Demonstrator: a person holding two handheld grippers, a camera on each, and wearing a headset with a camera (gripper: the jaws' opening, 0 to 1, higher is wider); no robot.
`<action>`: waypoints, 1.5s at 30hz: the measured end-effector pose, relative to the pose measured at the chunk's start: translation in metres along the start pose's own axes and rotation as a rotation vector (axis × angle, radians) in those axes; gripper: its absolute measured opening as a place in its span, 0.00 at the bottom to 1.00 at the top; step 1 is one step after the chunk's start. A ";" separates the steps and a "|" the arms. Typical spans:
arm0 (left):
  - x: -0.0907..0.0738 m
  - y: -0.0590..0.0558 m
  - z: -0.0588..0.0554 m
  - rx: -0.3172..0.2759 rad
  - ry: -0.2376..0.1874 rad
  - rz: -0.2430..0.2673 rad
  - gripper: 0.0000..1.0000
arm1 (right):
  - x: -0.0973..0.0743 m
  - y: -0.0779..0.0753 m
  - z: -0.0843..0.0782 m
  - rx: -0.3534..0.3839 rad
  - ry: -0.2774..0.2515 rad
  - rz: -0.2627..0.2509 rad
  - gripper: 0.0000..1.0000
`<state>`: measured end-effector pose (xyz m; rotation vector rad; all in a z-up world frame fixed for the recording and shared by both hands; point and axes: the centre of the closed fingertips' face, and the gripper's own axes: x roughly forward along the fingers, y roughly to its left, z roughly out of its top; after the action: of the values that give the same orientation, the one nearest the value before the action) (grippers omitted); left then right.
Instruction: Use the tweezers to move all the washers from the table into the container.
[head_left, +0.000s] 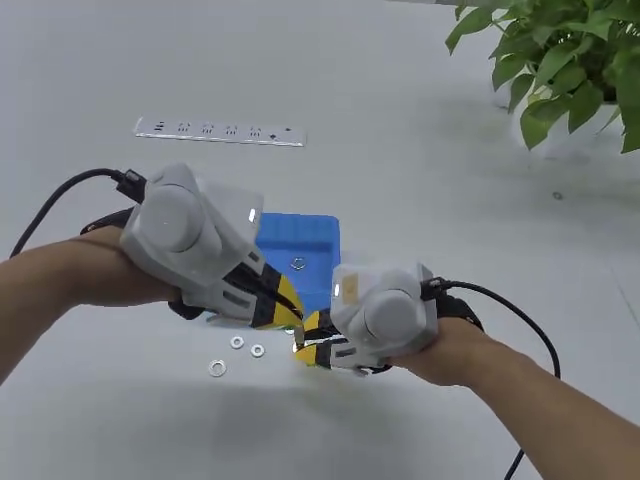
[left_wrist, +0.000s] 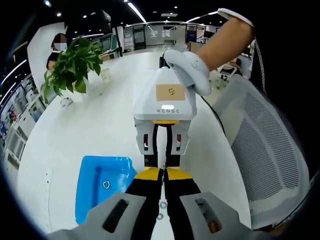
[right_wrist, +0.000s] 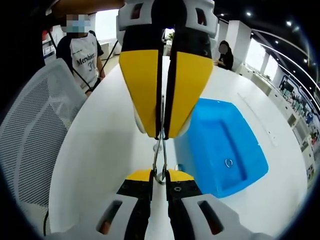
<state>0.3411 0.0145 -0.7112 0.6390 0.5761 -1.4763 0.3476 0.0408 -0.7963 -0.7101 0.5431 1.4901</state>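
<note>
Jaws of left gripper (head_left: 284, 304) and right gripper (head_left: 309, 349) clenched on thin steel tweezers (right_wrist: 159, 155) — long axis between them. At 8 o'clock on white counter (head_left: 400, 150), small silver washers (head_left: 237, 343) — at 12, blue plastic container (head_left: 300, 235).

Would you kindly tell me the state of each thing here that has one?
left gripper: shut on the tweezers
right gripper: shut on the tweezers
tweezers: held by both grippers, between their tips
container: open, one washer inside
three washers: loose on the table, outside the container
</note>
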 end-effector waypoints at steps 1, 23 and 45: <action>0.000 0.000 -0.001 -0.002 0.001 -0.001 0.05 | 0.001 0.000 -0.001 0.001 0.000 0.001 0.11; 0.004 0.007 0.000 -0.030 -0.024 0.003 0.05 | 0.003 -0.001 -0.003 0.068 -0.016 0.011 0.09; -0.009 0.001 0.011 -0.014 -0.028 0.016 0.05 | -0.008 0.002 0.008 0.044 -0.010 0.008 0.09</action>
<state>0.3418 0.0134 -0.6972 0.6105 0.5580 -1.4625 0.3445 0.0406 -0.7855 -0.6666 0.5698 1.4842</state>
